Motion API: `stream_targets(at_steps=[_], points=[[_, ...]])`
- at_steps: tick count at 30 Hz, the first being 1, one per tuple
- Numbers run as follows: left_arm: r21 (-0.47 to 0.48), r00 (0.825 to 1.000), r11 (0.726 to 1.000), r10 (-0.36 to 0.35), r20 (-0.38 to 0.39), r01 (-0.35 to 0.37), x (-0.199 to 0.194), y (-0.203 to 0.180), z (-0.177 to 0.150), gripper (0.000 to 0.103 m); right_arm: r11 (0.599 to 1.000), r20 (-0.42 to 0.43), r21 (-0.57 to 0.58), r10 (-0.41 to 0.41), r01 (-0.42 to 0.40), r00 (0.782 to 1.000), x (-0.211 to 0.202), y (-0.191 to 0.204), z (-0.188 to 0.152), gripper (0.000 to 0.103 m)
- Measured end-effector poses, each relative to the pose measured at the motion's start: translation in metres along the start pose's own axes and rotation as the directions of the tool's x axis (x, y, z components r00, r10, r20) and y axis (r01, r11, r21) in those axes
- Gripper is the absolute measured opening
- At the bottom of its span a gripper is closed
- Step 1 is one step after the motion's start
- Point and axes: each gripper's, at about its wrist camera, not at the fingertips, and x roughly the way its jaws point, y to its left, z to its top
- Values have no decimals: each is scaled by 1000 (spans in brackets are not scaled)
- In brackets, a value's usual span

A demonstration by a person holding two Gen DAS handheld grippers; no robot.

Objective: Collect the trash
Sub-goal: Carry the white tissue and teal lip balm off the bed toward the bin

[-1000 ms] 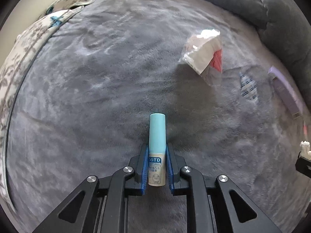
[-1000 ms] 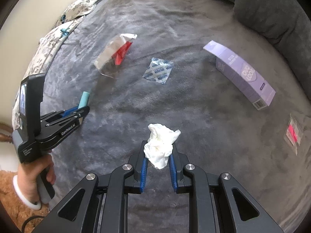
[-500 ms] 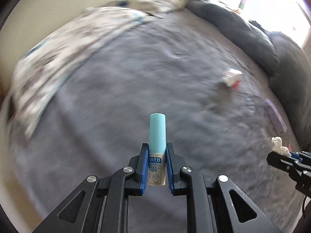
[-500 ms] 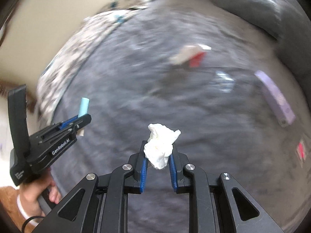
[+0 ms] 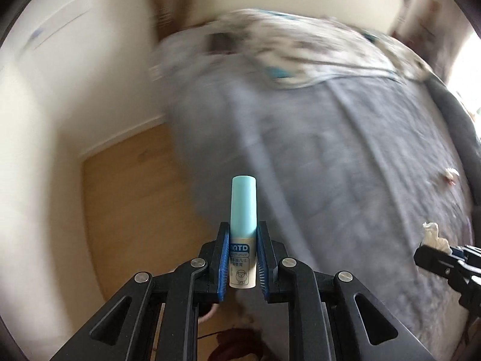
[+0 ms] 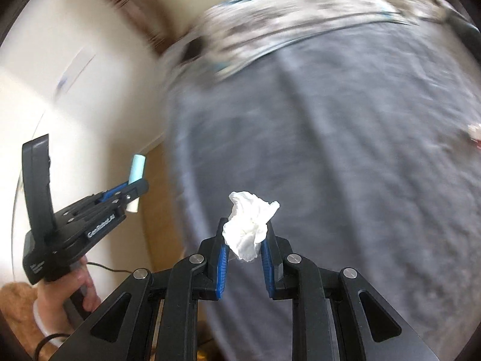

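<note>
home bedroom: blanketed bed (image 5: 345, 162), wood floor (image 5: 135, 204)

Grey blanket (image 5: 345, 156) (floral edging), wooden floor (image 5: 135, 210).

Your left claw (image 5: 243, 258) sits over the floor (image 5: 129, 210), just left of the bed (image 5: 345, 165) edge, with the tube (image 5: 243, 210) between its pads. Your right claw (image 6: 243, 248), with the tissue (image 6: 249, 228), sits over the bed to its right. The wall (image 5: 60, 120) stands left of the floor.
</note>
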Motion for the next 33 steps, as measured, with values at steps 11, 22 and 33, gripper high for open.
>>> stream_targets(at_steps=[11, 22, 33], points=[[-274, 990, 952, 120, -71, -135, -3, 129, -116, 18, 932, -246, -316, 101, -179, 964, 100, 143, -58, 19], [-392, 979, 904, 105, -174, -167, 54, 172, -157, 18, 872, -445, -425, 33, -244, 895, 227, 207, -84, 19], [-433, 969, 880, 108, -223, -197, 89, 194, -165, 18, 829, -523, -485, -18, -280, 852, 301, 226, -101, 22]])
